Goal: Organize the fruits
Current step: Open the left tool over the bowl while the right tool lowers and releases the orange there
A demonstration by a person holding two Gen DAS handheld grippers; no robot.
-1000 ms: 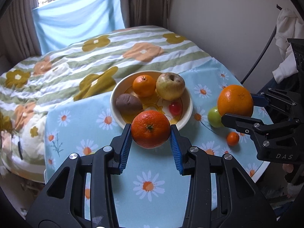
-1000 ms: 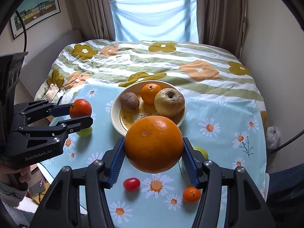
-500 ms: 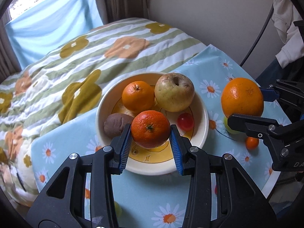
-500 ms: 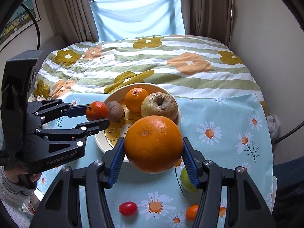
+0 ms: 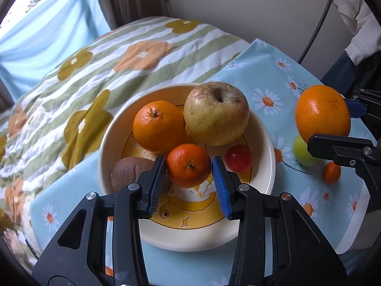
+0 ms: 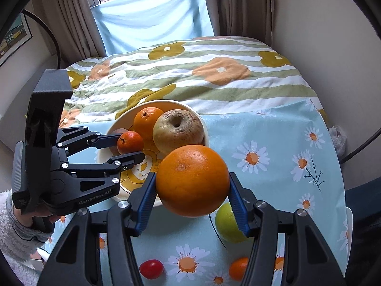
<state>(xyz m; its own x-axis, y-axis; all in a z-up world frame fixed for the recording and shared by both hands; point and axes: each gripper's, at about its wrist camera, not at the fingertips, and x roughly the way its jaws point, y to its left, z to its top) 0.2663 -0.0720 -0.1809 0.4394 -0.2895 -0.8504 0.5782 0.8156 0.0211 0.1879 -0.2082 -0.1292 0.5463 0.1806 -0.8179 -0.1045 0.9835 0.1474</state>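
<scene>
Left wrist view: the left gripper (image 5: 189, 171), jaws just easing apart, has a tangerine (image 5: 188, 165) between its pads over the bowl (image 5: 259, 197); whether the pads still press it cannot be told. An apple (image 5: 216, 113) and an orange (image 5: 158, 126) lie at the far side of the bowl.

Right wrist view: the right gripper (image 6: 191, 196) clamps a large orange (image 6: 193, 180) just right of the bowl (image 6: 102, 159), above the tablecloth (image 6: 273, 143).

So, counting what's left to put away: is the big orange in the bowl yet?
Out. The right gripper grips the big orange in the air beside the bowl, over the tablecloth.
</scene>
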